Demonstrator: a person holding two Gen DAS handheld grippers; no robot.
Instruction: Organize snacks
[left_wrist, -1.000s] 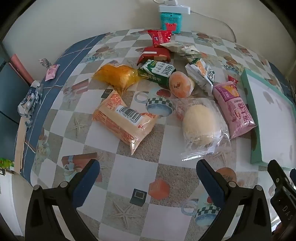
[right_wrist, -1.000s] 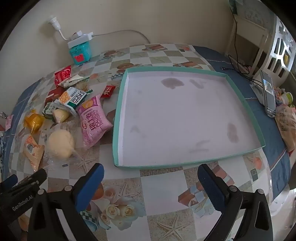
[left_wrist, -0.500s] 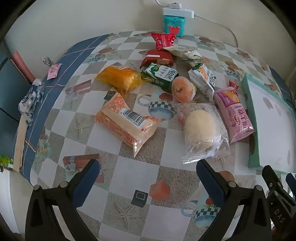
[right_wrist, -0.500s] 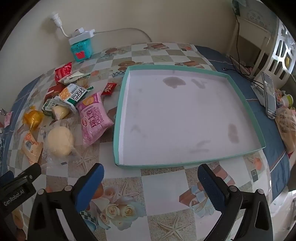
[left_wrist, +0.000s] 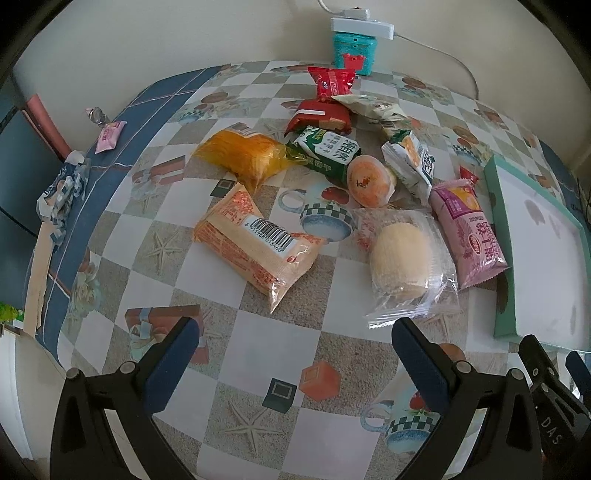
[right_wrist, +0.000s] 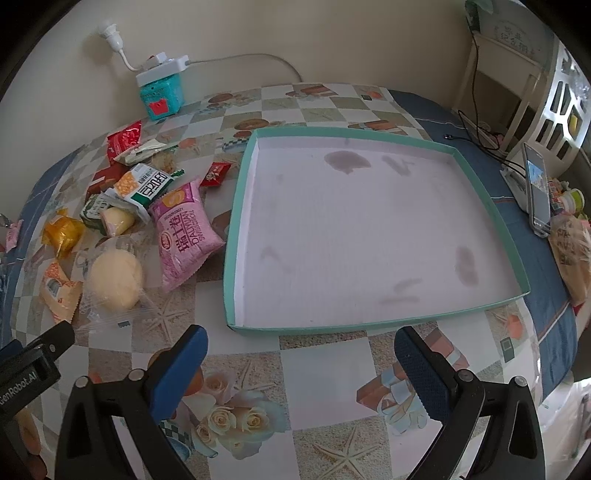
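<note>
Several wrapped snacks lie in a loose pile on the patterned tablecloth: an orange barcode packet (left_wrist: 258, 240), a clear-wrapped pale bun (left_wrist: 402, 254), a pink packet (left_wrist: 469, 229) (right_wrist: 184, 232), a yellow packet (left_wrist: 243, 157), a green-and-white packet (left_wrist: 325, 153) and red packets (left_wrist: 332, 83). A shallow teal-rimmed tray (right_wrist: 236, 236) (left_wrist: 498, 206) sits to their right with nothing in it. My left gripper (left_wrist: 295, 343) hovers open over bare cloth in front of the orange packet. My right gripper (right_wrist: 299, 350) hangs open just before the tray's near edge.
A teal box (left_wrist: 354, 53) with a white power strip on it stands by the back wall. A phone on a stand (right_wrist: 535, 184), cables and a bagged item (right_wrist: 569, 254) crowd the table's right edge. Small wrappers (left_wrist: 62, 192) lie at the left edge.
Both grippers have drifted slightly left and back from the table, so the snacks and tray sit a little further right in each view. Both stay open; nothing was picked up.
</note>
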